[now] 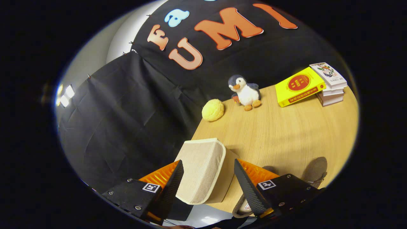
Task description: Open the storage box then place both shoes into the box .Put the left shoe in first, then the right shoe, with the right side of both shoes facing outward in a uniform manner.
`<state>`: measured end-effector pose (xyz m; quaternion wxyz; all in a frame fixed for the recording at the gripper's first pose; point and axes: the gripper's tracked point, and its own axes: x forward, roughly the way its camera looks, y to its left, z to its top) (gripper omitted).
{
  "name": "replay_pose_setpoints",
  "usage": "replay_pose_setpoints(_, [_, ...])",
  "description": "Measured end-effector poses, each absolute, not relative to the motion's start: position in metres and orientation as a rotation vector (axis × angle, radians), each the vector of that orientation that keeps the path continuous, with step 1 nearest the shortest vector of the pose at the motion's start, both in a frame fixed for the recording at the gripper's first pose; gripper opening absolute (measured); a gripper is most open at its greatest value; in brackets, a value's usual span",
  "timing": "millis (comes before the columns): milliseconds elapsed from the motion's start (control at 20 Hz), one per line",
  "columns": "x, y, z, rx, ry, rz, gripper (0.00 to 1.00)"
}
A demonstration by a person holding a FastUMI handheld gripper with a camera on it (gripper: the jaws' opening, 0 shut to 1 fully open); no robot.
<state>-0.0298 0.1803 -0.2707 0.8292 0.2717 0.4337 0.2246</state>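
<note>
My claw [208, 178] gapes wide around the beige box [203, 170], touching nothing. My right finger [249, 187] half hides one shoe [243, 206]; another [316, 170] sits cut off beyond.

The gripper [208, 183] has two black wedge-shaped fingers [174, 187] with a fine ribbed texture on their inner faces. Each finger is backed by ridged orange plastic and joins a flat black block studded with small silver screws. A square black-and-white marker sits on each block.
</note>
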Motion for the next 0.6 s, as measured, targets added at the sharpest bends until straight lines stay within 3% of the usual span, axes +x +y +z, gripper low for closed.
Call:
replay_pose_setpoints(250, [-0.053, 0.215, -0.309, 0.646, 1.056, 0.568, 0.96])
replay_pose_setpoints(600, [-0.055, 0.249, -0.36, 0.728, 1.167, 0.587, 0.96])
